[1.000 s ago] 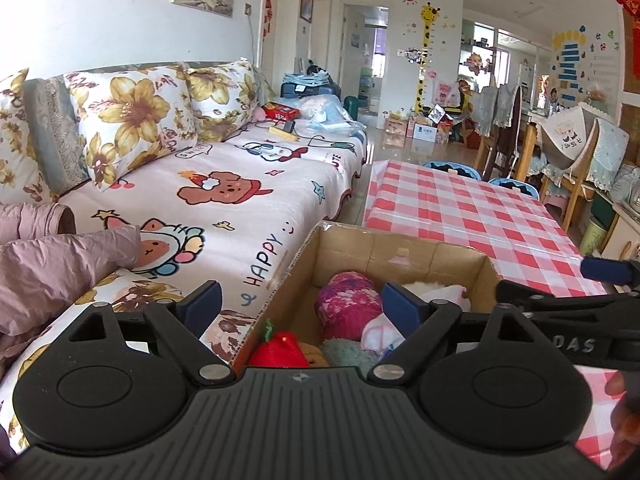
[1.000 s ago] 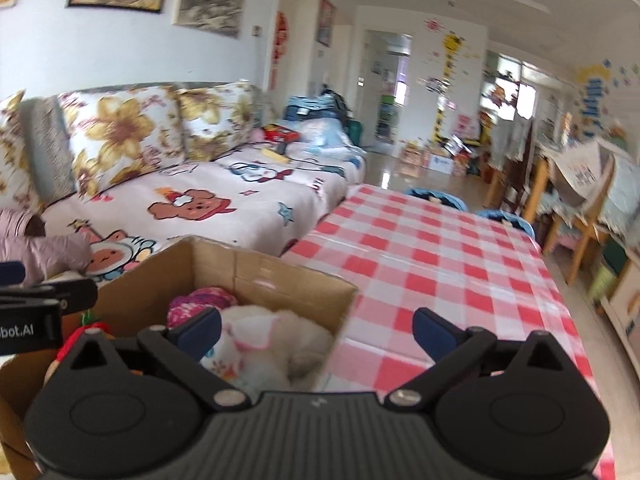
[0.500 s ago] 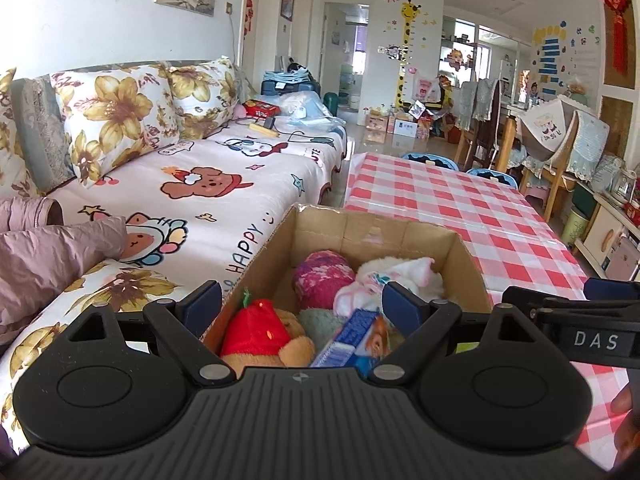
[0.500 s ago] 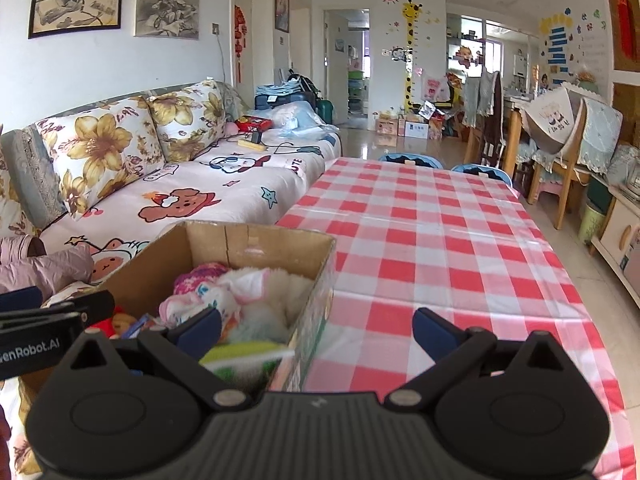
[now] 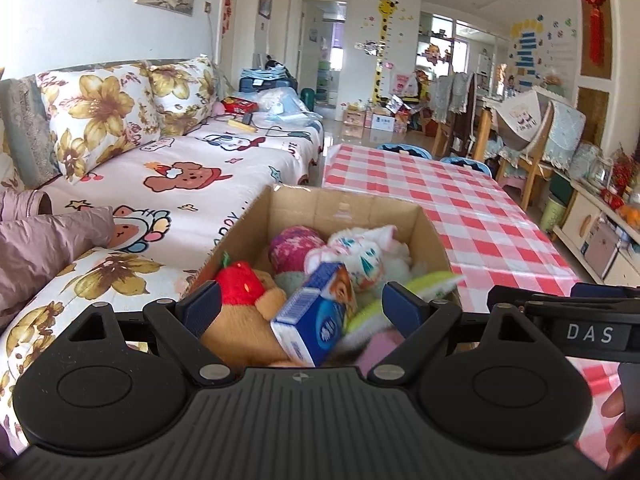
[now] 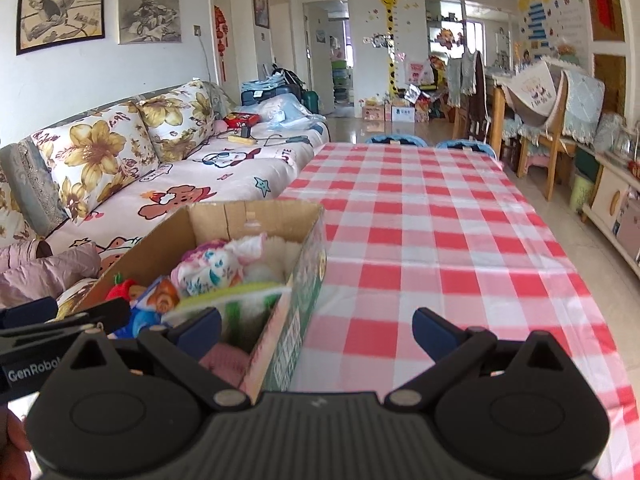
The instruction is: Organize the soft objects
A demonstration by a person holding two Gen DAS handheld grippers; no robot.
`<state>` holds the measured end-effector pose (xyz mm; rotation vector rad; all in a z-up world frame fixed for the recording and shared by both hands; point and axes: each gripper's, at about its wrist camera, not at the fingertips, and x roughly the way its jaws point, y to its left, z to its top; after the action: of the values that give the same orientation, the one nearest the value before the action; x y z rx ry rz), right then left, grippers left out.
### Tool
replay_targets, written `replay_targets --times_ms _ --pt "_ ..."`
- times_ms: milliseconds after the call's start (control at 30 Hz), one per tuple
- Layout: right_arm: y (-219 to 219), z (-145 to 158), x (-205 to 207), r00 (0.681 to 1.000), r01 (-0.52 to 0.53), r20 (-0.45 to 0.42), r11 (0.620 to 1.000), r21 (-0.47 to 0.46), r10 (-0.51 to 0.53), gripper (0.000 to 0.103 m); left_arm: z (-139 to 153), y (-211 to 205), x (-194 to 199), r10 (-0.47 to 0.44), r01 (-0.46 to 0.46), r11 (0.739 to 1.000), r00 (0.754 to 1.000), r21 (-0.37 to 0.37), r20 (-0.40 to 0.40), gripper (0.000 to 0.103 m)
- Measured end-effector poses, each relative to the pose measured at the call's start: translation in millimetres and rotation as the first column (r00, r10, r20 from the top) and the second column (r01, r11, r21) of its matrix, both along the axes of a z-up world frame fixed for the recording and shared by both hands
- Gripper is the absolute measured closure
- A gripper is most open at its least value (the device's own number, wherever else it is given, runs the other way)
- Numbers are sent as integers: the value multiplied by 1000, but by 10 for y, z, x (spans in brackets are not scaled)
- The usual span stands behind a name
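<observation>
A cardboard box (image 5: 344,206) (image 6: 248,216) stands on the near left corner of the checked table (image 6: 440,240). It holds a brown bear with a red strawberry hat (image 5: 240,284), a pink ball (image 5: 294,248), a white-pink plush (image 5: 360,252) (image 6: 212,266), a blue carton (image 5: 316,316) and a green-white sponge (image 5: 432,280) (image 6: 236,292). My left gripper (image 5: 302,304) is open above the box, nothing between its fingers. My right gripper (image 6: 316,326) is open over the box's right wall.
A sofa (image 5: 192,176) with flowered cushions (image 5: 96,120) and a pink jacket (image 5: 44,248) runs along the left. Blue stools (image 6: 428,142) and wooden chairs (image 6: 536,128) stand beyond the table; a low cabinet (image 5: 600,232) lines the right wall.
Both grippers have pulled back and risen, so the box's inside shows more: the bear, blue carton and green sponge came into view. Both stayed open.
</observation>
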<state>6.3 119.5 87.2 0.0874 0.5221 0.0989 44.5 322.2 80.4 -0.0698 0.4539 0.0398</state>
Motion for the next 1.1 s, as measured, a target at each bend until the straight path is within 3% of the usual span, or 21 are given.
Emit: replay_targets --times_ms 167,1100 --pt "-48 -62 -154 1000 18 -19 999 34 -18 2 -10 37 -50 -15 15 1000 1000 4 3 0" --pt "44 -101 -783 997 54 51 999 -10 -53 3 -96 33 -347 -48 41 996 995 76 83 0"
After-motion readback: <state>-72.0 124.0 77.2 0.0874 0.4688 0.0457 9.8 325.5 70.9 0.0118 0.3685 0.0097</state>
